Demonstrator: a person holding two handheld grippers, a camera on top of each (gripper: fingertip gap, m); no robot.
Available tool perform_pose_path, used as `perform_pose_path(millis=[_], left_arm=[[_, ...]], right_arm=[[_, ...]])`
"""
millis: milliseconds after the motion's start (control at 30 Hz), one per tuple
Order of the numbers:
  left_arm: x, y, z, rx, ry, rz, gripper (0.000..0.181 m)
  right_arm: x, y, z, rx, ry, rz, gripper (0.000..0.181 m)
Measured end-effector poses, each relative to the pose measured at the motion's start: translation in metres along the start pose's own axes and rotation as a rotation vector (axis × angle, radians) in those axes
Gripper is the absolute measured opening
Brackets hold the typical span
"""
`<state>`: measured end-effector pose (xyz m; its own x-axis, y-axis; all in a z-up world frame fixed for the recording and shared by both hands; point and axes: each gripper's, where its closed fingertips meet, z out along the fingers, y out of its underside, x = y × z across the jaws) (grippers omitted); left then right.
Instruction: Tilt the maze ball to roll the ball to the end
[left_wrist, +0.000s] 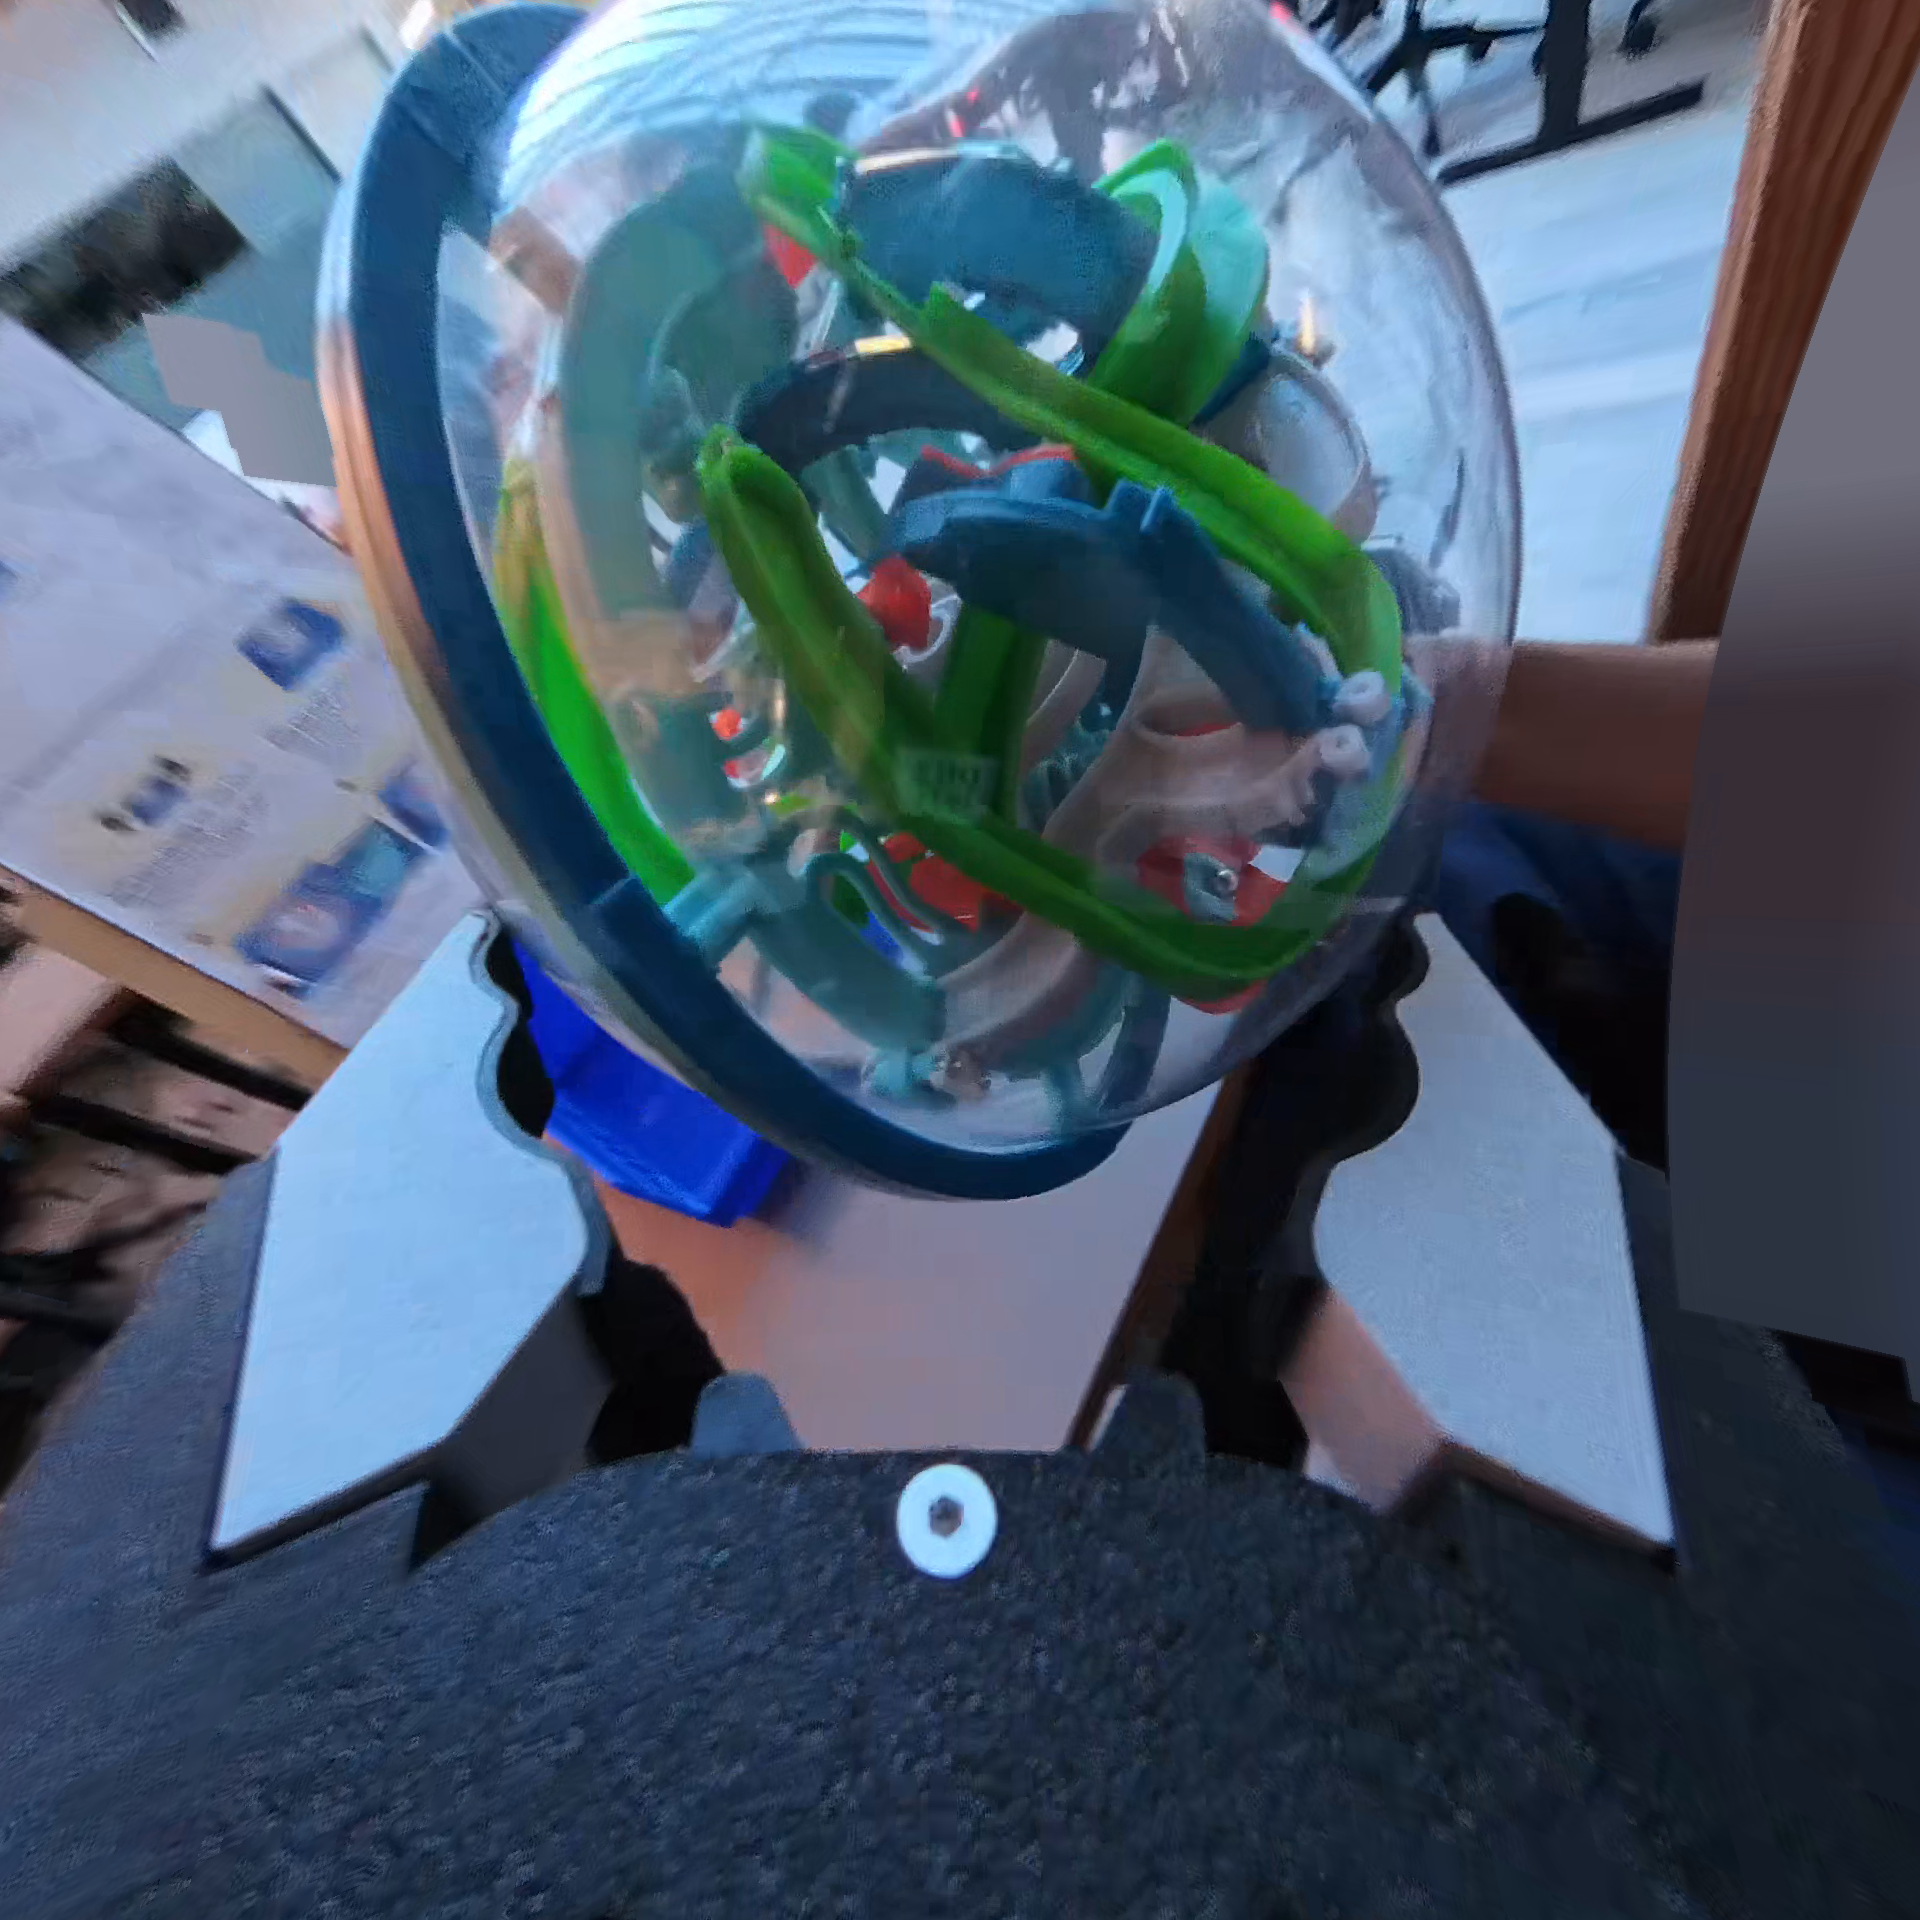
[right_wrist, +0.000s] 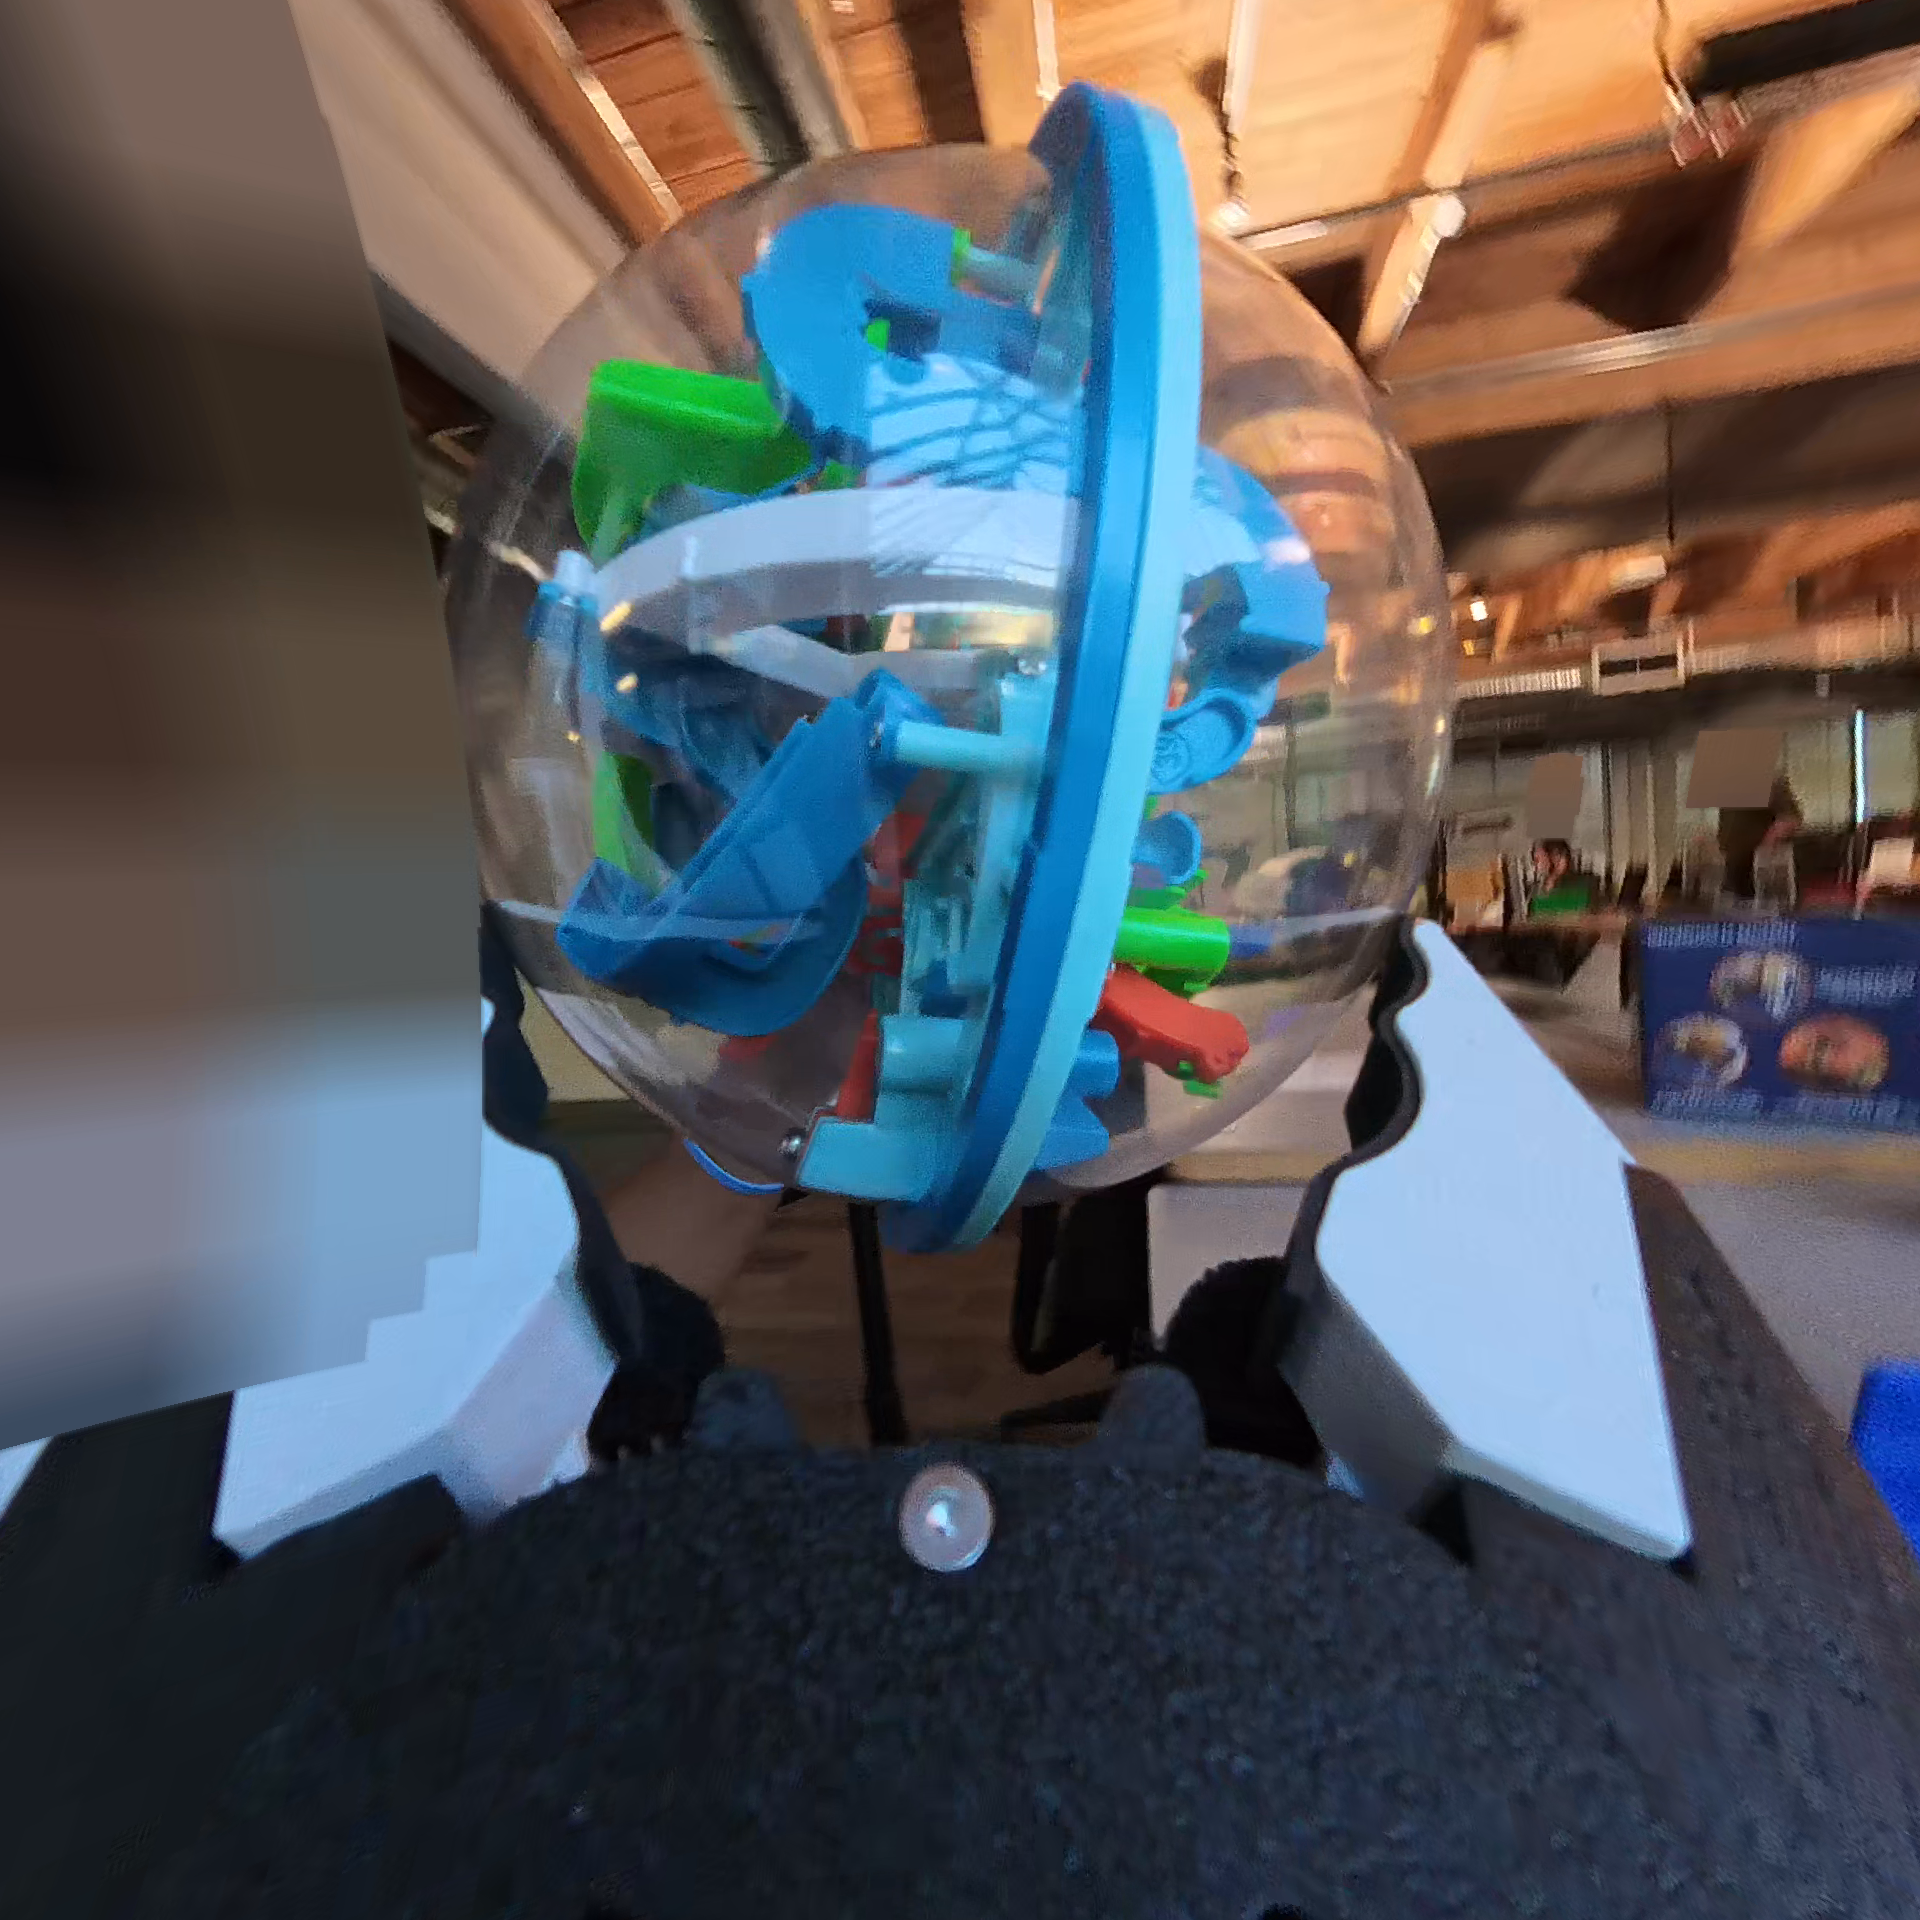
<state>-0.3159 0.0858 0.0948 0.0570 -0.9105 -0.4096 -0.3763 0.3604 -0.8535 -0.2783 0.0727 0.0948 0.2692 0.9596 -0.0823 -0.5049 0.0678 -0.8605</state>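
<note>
Clear maze ball (left_wrist: 914, 623) in both claws, prob.

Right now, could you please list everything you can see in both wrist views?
maze ball: one, clear shell, green, blue and red tracks inside, held between both claws.
equator ring: one, blue, around the maze ball, standing nearly upright in the right wrist view.
small steel ball: one, silver, on a red piece low in the maze.
printed board: one, pale with blue pictures, left background.
banner: one, dark blue, right background.
ceiling beams: several, wooden, overhead.
left claw: one, black and white, closed on the maze ball.
right claw: one, black and white, closed on the maze ball.
</note>
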Motion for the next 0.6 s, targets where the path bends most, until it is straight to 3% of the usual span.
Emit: perform_pose_path(millis=[267,467,600], left_arm=[[0.006,0.105,0.062,0.012,0.219,-0.649,0.153],[0.021,0.149,0.095,-0.008,0.286,-0.886,0.153],[0.040,0.179,0.109,-0.156,0.264,-0.830,0.158]], right_arm=[[0.060,0.082,-0.054,-0.178,0.347,0.540,0.155],[0.084,0.117,-0.088,-0.264,0.469,0.722,0.155],[0.088,0.135,-0.099,-0.353,0.504,0.800,0.155]])
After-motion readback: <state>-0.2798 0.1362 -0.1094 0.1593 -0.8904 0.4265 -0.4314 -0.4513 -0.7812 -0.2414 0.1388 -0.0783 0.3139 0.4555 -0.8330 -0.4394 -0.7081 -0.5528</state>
